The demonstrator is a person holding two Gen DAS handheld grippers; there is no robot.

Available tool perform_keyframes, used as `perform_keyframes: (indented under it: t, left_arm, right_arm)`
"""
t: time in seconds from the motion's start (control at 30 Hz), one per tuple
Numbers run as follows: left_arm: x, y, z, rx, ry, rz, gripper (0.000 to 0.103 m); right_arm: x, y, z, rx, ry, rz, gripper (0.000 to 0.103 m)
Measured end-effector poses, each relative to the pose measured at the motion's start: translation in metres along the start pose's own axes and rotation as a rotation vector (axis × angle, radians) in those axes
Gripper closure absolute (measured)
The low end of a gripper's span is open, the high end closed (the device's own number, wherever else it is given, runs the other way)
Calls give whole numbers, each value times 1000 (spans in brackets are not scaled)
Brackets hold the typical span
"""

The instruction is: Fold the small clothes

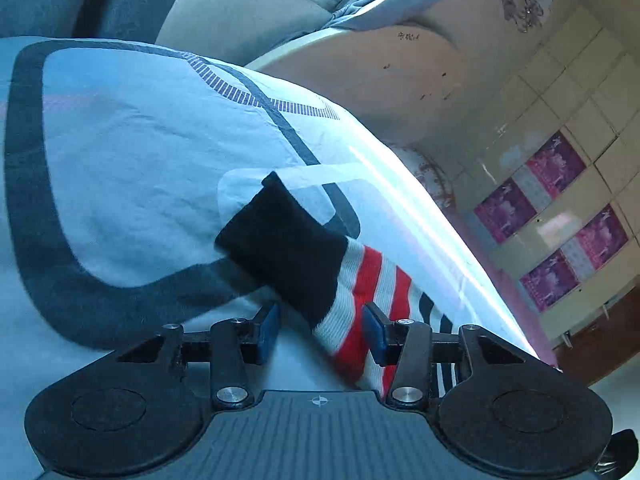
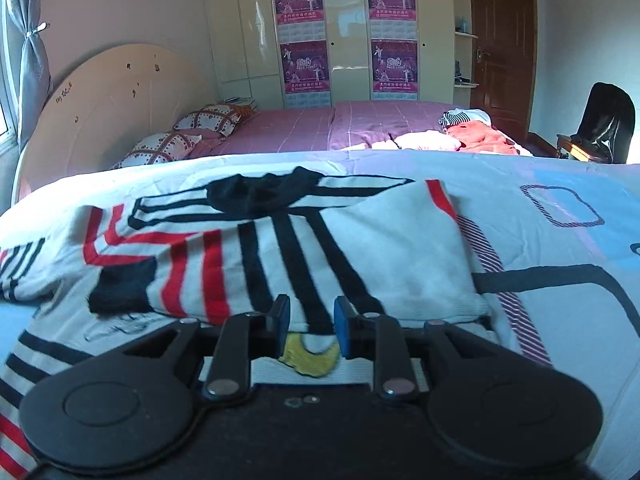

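A pale blue bedspread (image 2: 560, 304) with dark looping lines fills the lower half of the right wrist view; behind it, a purple bed (image 2: 320, 124), a rounded headboard (image 2: 100, 92) upper left and a wardrobe (image 2: 348, 28) with posters. The striped sweater (image 2: 280, 240) lies mid-frame on the bedspread. Its black-cuffed sleeve (image 1: 320, 276) runs between the left gripper (image 1: 320, 334) fingers, parted wide. The right gripper (image 2: 311, 326) fingers stand narrowly apart at the sweater's near edge.
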State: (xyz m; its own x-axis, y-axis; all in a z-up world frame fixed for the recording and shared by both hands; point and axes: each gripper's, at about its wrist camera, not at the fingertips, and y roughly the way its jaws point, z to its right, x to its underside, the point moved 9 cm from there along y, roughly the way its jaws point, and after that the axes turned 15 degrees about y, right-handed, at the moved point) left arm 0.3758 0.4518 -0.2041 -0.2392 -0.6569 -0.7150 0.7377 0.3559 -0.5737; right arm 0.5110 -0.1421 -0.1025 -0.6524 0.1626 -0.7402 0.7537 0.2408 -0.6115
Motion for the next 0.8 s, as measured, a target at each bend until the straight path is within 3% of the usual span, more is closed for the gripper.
perform_keyframes:
  t: [0.1,0.13,0.2,0.27,0.43,0.53,0.6,0.67,0.73,0.8]
  left_arm:
    - [-8,18,3,28,10,-6,60]
    - [-9,22,1,2,18,-18,99]
    - [-14,19,7,-5,20,-6,99]
    - [-25,2,46,34,158,63,99]
    - [-6,-32,212,256,480,149,99]
    - [42,-31,307,359,635,94,99]
    - [95,-16,364,423,730,-35,98]
    - [153,-4,406,494,835,-176,81]
    - [173,-20,416,538,835,-166,74]
    - [165,-44,403,504,840,-78,73]
  right_arm:
    - [-2,0,-13,-1,-2,4,79]
    - [-2,0,-17,0,-6,7,79]
    - [-3,-3,-21,-1,-9,15,79]
    - [-5,-7,-21,1,-6,27,79]
    - [-7,-11,-11,20,10,38,79]
    - [-11,-18,-2,26,32,50,79]
    - [-13,-20,8,28,69,49,77]
    - [-15,-19,19,25,127,34,72]
    - [-18,-17,27,11,180,14,68]
    - [-22,-18,29,-14,198,25,61]
